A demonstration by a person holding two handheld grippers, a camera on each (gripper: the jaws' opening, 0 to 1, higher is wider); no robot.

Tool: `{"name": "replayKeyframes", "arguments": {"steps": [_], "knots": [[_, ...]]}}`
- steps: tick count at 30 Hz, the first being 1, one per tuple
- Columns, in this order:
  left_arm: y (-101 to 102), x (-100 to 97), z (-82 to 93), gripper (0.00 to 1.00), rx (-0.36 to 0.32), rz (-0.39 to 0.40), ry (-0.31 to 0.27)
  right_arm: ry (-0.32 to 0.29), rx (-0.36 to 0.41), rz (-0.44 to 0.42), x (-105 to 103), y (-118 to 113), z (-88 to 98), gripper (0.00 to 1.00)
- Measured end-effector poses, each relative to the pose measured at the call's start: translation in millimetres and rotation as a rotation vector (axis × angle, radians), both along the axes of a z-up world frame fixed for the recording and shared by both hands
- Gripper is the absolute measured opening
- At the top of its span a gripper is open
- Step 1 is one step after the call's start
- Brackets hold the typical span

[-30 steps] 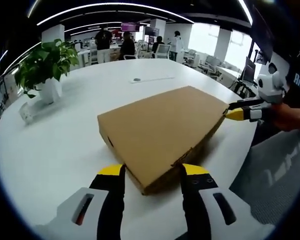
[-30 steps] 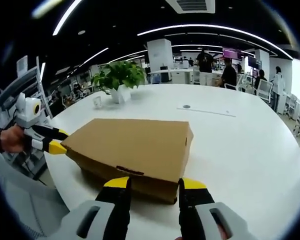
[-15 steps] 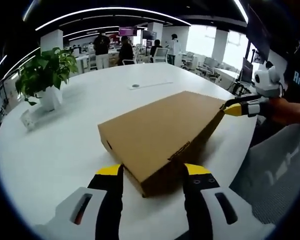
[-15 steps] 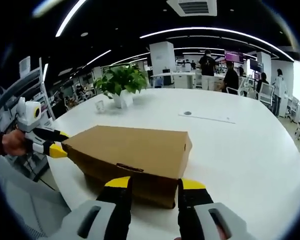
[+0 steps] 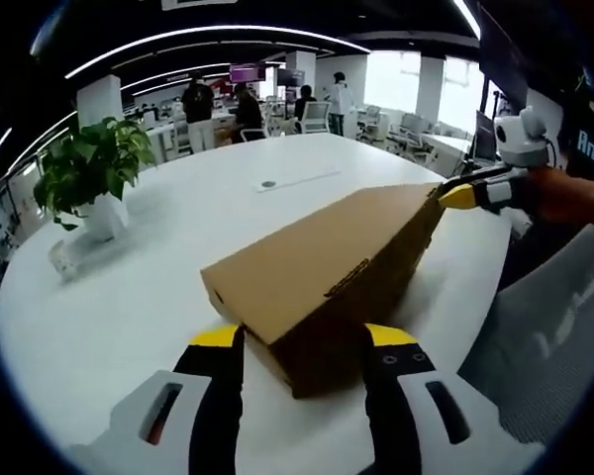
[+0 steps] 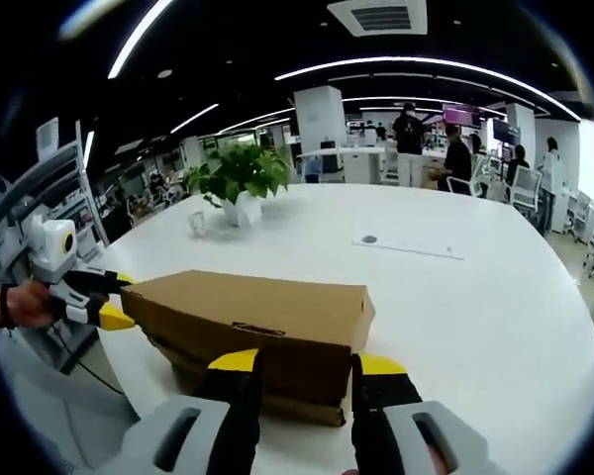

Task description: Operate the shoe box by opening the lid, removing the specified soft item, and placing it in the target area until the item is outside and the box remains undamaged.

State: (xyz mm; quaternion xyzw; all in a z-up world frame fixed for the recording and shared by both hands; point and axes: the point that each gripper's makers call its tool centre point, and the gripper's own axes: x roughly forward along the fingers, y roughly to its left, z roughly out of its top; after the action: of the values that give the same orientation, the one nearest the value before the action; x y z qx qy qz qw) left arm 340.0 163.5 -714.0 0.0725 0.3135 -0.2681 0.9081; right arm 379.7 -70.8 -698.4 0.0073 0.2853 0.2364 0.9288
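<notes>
While both claws are working at opposite ends of the box (image 5: 327,282), the lid (image 6: 252,307) is sitting raised above the base, tilted in the left gripper view; the left claw (image 5: 302,341) is standing spread wide with its yellow-tipped jaws flanking the near end of the box, and I cannot tell whether it is pressing the cardboard or merely bracketing it; the right claw (image 6: 302,368) is likewise standing wide astride its own end, just under the lid's front edge, with contact unclear; the box is resting near the edge of the white bench (image 5: 158,247), and the soft item is lying hidden inside. Several risks are looming, in my judgement; lifting one end faster than the other is likely to twist the lid and crease or tear a corner; jaws prying against the thin flap could be denting it; pushing while lifting could be sliding the box toward the bench edge; a plant (image 6: 238,176) is standing well apart.
</notes>
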Motion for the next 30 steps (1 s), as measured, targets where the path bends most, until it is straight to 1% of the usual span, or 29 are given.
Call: {"name": "replayKeyframes", "arguments": {"steps": [8, 14, 17, 22, 26, 30], "knots": [[1.0, 5.7, 18.0, 0.48, -0.017, 0.013, -0.038, -0.042, 0.028, -0.018, 10.0, 0.7, 18.7, 0.32], [1.7, 8.9, 22.6, 0.47, -0.003, 0.015, -0.064, -0.063, 0.021, -0.011, 17.3, 1.8, 29.7, 0.32], [3.0, 11.7, 26.1, 0.45, 0.009, 0.013, -0.080, -0.076, 0.016, -0.007, 21.4, 2.3, 34.0, 0.32], [8.8, 19.2, 33.9, 0.39, 0.025, 0.029, -0.117, -0.106, -0.003, 0.009, 27.4, 4.6, 43.6, 0.32], [9.3, 21.8, 36.2, 0.37, 0.032, 0.027, -0.125, -0.120, -0.009, 0.013, 33.5, 4.9, 49.3, 0.32], [11.3, 26.9, 41.5, 0.35, 0.043, 0.036, -0.146, -0.133, -0.011, 0.016, 37.9, 5.4, 52.9, 0.32]]}}
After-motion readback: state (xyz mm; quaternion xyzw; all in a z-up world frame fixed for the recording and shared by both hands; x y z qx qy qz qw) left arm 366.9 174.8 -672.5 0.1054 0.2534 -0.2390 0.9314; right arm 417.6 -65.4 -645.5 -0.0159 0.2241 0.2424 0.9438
